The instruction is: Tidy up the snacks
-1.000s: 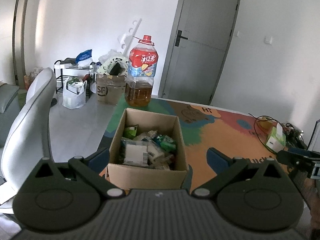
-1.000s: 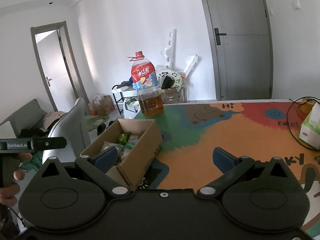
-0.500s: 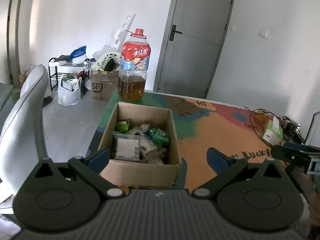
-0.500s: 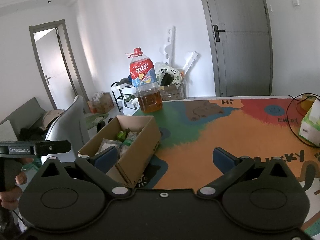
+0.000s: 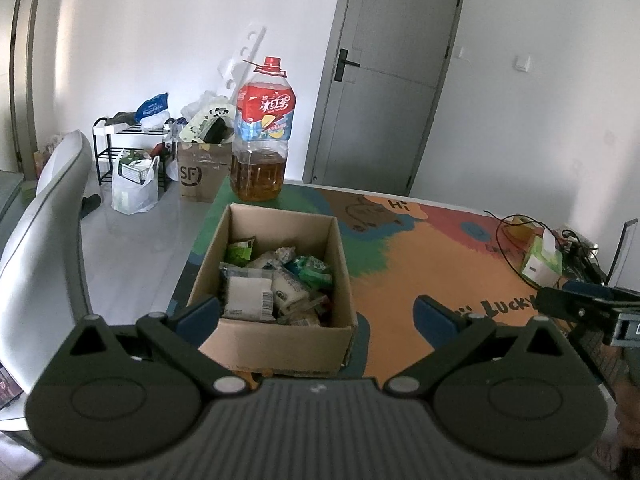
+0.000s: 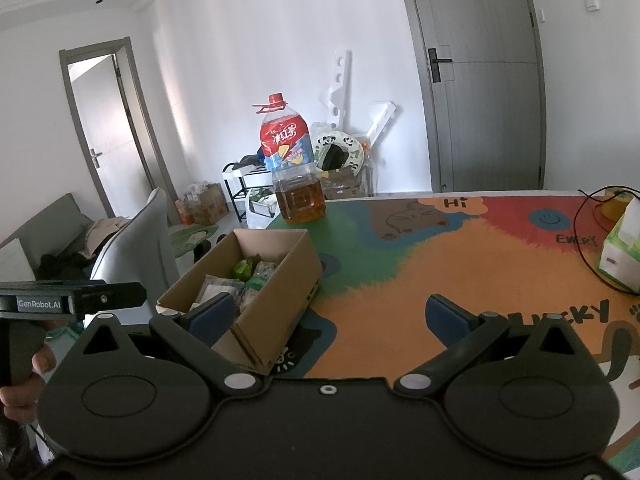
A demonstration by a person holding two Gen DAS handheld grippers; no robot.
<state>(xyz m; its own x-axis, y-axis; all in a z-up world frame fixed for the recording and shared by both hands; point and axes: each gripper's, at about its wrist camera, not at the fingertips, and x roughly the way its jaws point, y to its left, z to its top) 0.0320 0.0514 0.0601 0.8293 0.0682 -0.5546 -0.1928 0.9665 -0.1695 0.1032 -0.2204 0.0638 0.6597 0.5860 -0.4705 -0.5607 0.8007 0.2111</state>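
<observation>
An open cardboard box (image 5: 276, 344) stands near the table's left edge and holds several snack packets (image 5: 276, 280). It also shows in the right wrist view (image 6: 276, 292), with the packets (image 6: 248, 276) inside. My left gripper (image 5: 316, 314) is open and empty, held above the table just in front of the box. My right gripper (image 6: 330, 316) is open and empty, to the right of the box over the colourful mat (image 6: 460, 264).
A large bottle of amber liquid (image 5: 262, 136) stands behind the box; it also shows in the right wrist view (image 6: 292, 168). A tissue box (image 5: 542, 258) and cables (image 5: 508, 240) lie at the table's right side. A grey chair (image 5: 44, 248) stands left of the table.
Both grippers have pulled back and risen a little, so the box looks farther away. Both stay open and empty.
</observation>
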